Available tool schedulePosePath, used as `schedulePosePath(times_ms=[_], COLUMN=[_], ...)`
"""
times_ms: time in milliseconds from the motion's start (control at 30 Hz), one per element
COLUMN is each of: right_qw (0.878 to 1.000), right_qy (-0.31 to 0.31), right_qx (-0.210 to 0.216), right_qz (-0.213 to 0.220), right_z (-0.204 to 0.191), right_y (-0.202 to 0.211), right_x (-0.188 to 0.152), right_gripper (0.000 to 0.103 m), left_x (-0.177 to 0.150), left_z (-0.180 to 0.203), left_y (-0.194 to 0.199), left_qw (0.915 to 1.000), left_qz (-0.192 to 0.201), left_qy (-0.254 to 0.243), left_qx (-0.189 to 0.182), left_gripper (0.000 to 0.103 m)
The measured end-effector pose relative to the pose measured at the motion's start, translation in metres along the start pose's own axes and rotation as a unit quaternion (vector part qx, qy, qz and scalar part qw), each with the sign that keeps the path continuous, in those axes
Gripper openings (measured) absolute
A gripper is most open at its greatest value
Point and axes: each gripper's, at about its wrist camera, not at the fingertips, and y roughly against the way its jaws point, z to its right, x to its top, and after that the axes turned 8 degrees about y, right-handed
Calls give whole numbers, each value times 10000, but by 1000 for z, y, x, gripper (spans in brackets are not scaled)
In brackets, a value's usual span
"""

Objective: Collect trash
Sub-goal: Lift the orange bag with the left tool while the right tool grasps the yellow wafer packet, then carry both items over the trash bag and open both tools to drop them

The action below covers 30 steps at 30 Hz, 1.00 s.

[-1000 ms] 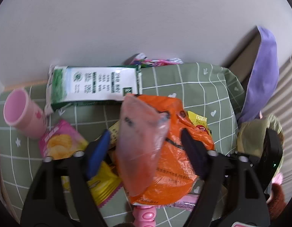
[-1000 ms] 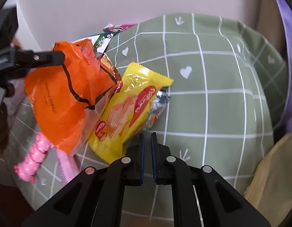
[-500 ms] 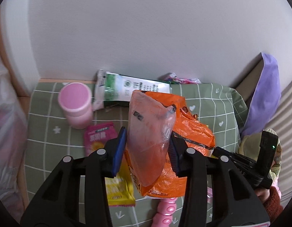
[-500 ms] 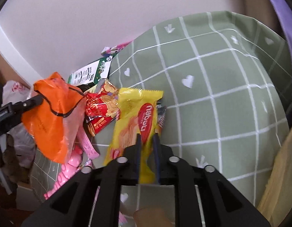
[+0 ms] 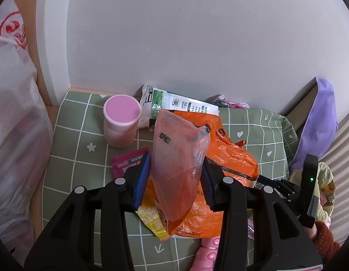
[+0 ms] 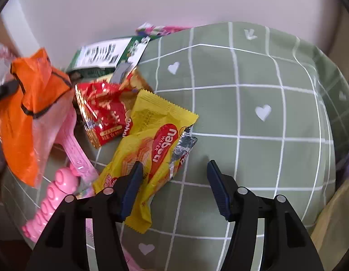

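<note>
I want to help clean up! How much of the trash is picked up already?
Barely started. The left gripper holds the orange bag as the collecting sack. The right gripper is opening over the yellow wafer wrapper. The red wrapper and green-and-white packet are left.

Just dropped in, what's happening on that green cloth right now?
Trash collection. The left gripper is shut on an orange plastic bag, held up over the wrappers. The right gripper is opening above the yellow wafer wrapper lying on the green cloth; its pads aren't pressing it yet.
</note>
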Motion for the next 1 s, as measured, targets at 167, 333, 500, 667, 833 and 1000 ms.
schedulePosePath(times_ms=[167,333,500,667,833,1000], right_qw=[9972,9859,9766,9628,9400,9083], right_qy=[-73,-377,-397,-363,-411,-819], right_qx=[434,370,-35,-533,-1354,-2333], right_qz=[598,1590,2115,2625,3103,3375], right_z=[11,26,34,44,61,98], right_y=[27,78,136,196,268,334], right_x=[-17,-21,-32,-50,-76,-124], right_gripper=[9,8,8,8,8,8], left_x=[1,9,20,29,33,11], left_z=[11,30,63,114,192,275], left_y=[10,32,55,79,96,90], left_qw=[9997,9978,9931,9822,9593,9324], left_qz=[153,512,847,1124,1301,1165], left_qy=[-191,-380,-660,-1088,-1651,-2389], left_qx=[-29,-167,-477,-1041,-1885,-2449], left_gripper=[39,39,39,39,39,39])
